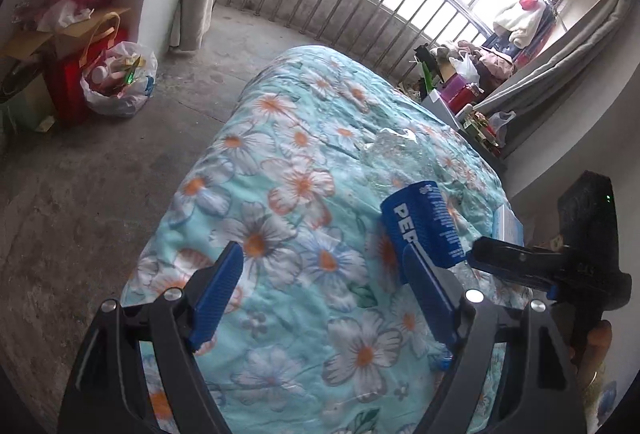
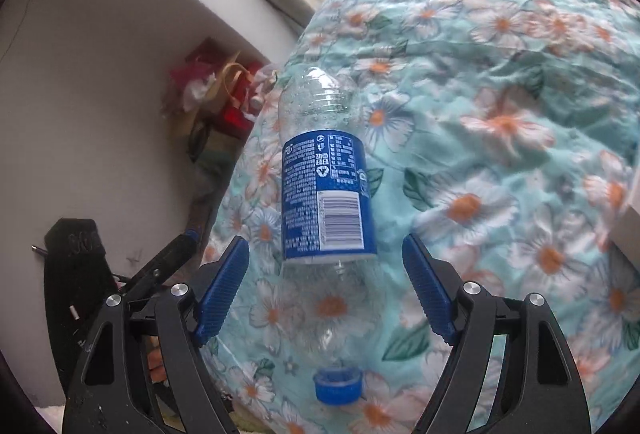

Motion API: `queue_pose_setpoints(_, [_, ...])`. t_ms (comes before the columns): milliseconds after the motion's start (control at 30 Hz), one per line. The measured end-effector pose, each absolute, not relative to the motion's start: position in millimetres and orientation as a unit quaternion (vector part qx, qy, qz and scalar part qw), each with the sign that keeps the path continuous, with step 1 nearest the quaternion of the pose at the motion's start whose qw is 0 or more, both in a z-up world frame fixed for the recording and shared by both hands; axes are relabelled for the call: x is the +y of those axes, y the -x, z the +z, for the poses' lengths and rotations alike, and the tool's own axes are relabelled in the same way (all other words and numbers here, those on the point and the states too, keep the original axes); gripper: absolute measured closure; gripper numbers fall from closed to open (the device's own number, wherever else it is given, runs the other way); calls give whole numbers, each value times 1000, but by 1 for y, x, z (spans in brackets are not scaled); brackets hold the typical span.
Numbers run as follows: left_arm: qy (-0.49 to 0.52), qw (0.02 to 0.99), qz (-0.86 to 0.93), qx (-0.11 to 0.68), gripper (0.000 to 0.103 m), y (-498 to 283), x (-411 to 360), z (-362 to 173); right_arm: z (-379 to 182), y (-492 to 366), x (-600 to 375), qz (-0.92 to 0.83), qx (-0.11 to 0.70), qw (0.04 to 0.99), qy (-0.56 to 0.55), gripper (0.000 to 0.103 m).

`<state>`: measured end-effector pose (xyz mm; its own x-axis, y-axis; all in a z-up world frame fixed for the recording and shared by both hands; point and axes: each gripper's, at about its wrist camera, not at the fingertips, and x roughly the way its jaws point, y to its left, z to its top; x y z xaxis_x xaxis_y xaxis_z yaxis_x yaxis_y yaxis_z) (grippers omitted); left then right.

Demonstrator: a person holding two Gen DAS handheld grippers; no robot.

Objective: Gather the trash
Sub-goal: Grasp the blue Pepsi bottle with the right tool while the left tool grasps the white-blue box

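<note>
Angled down over the floral quilt (image 2: 500, 106), both claws wide open and empty: right gripper (image 2: 326, 254) straddling the base end of an uncapped clear Pepsi bottle (image 2: 326, 194) without touching, blue cap (image 2: 338, 385) loose beside it, left gripper (image 1: 322, 266) just left of the bottle.

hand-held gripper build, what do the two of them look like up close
Both match. The left hand-held gripper and right hand-held gripper have black angular plastic linkage arms with cut-out slots, round silver pivot bolts, and two blue ribbed finger pads. The right one's black body shows a small green light.
</note>
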<state>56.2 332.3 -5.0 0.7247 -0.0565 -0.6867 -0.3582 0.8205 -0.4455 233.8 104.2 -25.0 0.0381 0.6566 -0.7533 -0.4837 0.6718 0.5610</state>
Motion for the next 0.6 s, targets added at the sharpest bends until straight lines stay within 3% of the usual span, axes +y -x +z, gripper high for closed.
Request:
queue_pose_setpoints(100, [290,883,92,358,23,-50,341,-8,-39,-238,130,398,593,698,-49,28])
queue_pose_setpoints(200, [294,881,94,359,23,-47,345,-12,-51,-235,139,386,613,689,-33,45])
queue_pose_setpoints(600, [279,887,55,365,23,-60,313,0,-34,-187,44,380,611,691,-61,48])
